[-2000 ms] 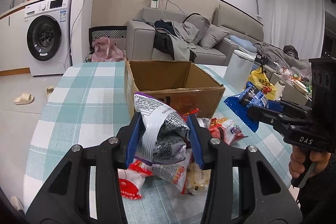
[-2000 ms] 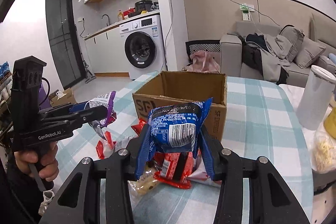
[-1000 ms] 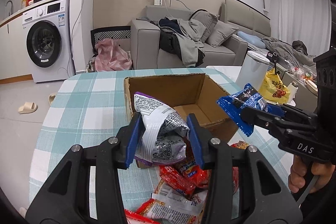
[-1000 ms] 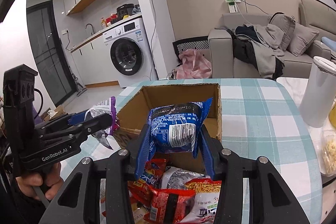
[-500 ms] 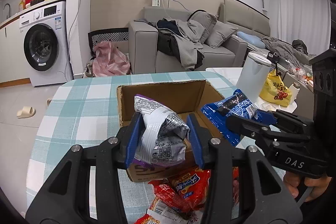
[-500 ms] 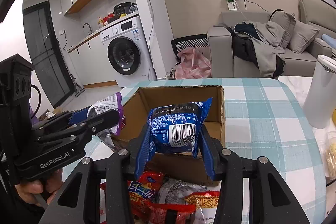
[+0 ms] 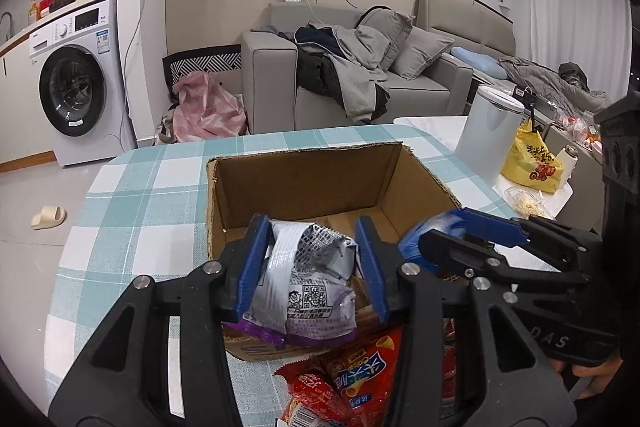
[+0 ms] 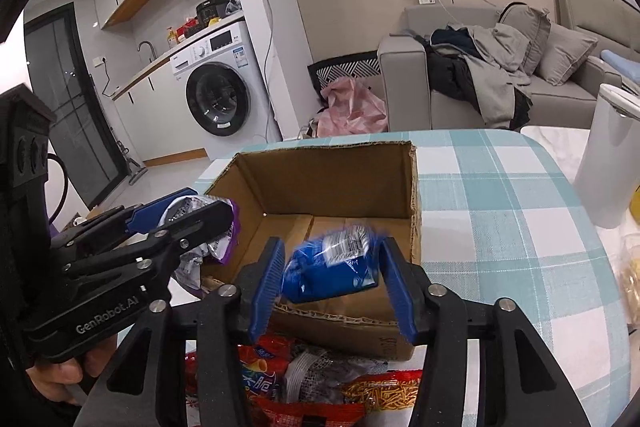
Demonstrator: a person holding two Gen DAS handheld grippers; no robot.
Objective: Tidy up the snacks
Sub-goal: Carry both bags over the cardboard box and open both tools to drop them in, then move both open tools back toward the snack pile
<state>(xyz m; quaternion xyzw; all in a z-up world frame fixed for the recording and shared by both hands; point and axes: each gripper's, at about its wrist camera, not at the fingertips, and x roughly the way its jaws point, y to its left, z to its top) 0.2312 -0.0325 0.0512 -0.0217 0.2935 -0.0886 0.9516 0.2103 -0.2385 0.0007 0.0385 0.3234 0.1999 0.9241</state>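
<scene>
An open cardboard box (image 7: 304, 175) (image 8: 340, 171) stands on the teal checked table. My left gripper (image 7: 310, 267) is over the box's near wall, jaws spread, with a silver and purple snack bag (image 7: 308, 291) between them; contact is unclear. My right gripper (image 8: 332, 279) is open over the box's near edge, and a blurred blue snack bag (image 8: 332, 269) drops between its fingers into the box. The right gripper also shows in the left wrist view (image 7: 460, 231), the left gripper in the right wrist view (image 8: 184, 215). Red snack packs (image 7: 360, 371) (image 8: 304, 395) lie in front of the box.
A white cylindrical bin (image 7: 488, 131) (image 8: 604, 163) stands to the right of the box. A yellow bag (image 7: 534, 163) sits beyond it. A sofa (image 7: 360, 75) and a washing machine (image 7: 76, 83) are behind the table.
Both grippers have moved forward over the box. The right gripper has opened and the blue bag falls from it. The left gripper's jaws have widened around the silver bag.
</scene>
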